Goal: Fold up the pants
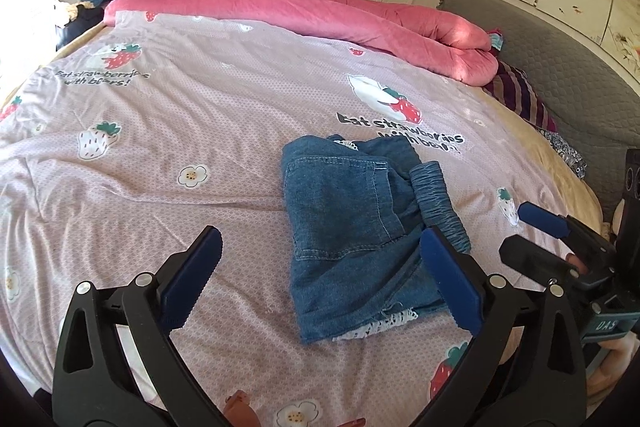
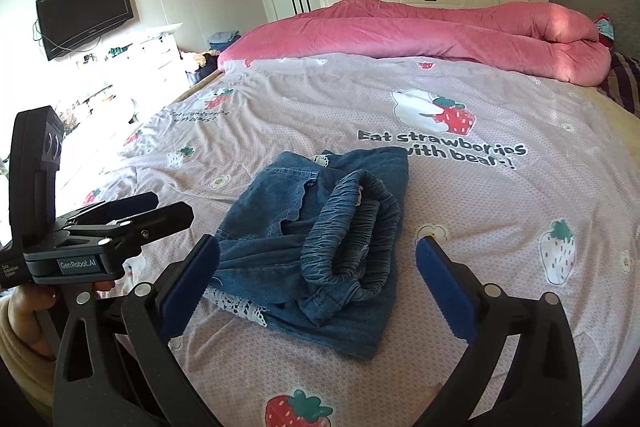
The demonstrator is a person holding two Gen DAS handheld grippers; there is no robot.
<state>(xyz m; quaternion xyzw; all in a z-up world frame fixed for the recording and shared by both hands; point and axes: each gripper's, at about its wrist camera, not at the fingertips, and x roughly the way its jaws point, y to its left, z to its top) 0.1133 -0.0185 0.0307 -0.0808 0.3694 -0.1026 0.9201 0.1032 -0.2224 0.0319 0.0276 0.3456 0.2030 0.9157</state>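
Lying folded on the strawberry-print bedspread [image 1: 160,147], the denim pants [image 1: 344,227] are sitting at twelve o'clock of both released grippers, left gripper [image 1: 320,275] and right gripper [image 2: 316,279] gaping wide, clasping nothing.

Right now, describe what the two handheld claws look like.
Both claws, left and right, have black plastic curved arms with silver rivets and blue serrated pads. The left body carries a "GenRobot.AI" label under a black camera block. A cream sleeve shows.

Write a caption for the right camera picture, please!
Folded denim pants lie on the strawberry bedsheet between the open right claw.
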